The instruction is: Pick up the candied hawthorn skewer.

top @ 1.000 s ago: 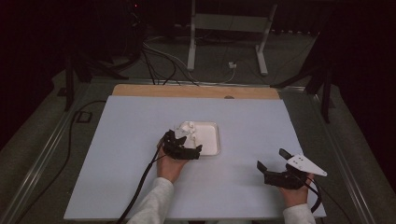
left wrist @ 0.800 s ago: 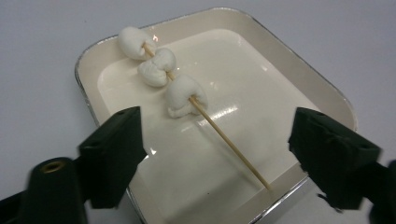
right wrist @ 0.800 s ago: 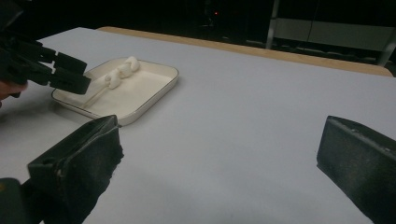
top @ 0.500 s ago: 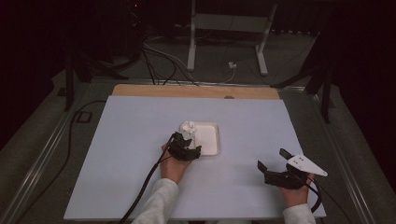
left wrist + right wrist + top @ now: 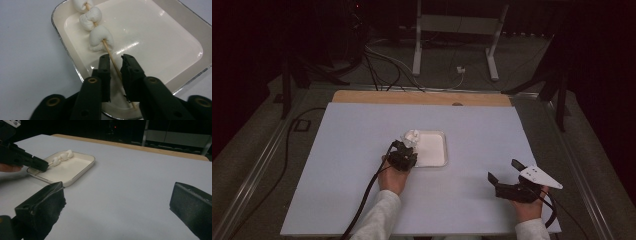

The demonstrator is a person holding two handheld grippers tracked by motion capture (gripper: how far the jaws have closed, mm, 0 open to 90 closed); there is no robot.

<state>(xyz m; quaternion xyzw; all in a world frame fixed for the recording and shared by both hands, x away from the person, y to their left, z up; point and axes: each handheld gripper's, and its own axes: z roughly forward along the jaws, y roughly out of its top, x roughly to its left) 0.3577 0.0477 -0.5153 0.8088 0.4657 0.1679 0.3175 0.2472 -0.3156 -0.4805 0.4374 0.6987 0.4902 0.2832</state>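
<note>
So where this stands: the left tongs (image 5: 115,58) have just been closing, and in the left gripper view the two black jaws now sit tight either side of the bare wooden end of the skewer (image 5: 113,60), with the stick running right between them. I'd call that a grip, or as good as one, though I can't swear the pads are pressing hard. The skewer has three marshmallows (image 5: 100,38) threaded on it, and it lies in the white tray (image 5: 438,161), along the tray's 9 o'clock side in the high view, with the marshmallows bunched up toward the 11 o'clock corner. From the right gripper view the stick looks low, marshmallows resting in or just over the tray, so I'd say nothing has been lifted out yet. The right tongs (image 5: 507,172) are parked well apart at about 4 o'clock on the desk (image 5: 352,150), jaws wide open with nothing in them, just waiting. So my read is the reach and the pinch are done, and everything after that is still to come: raising the skewer clear of the rim and whatever gets done with it next, maybe with the right hand joining in.
</note>
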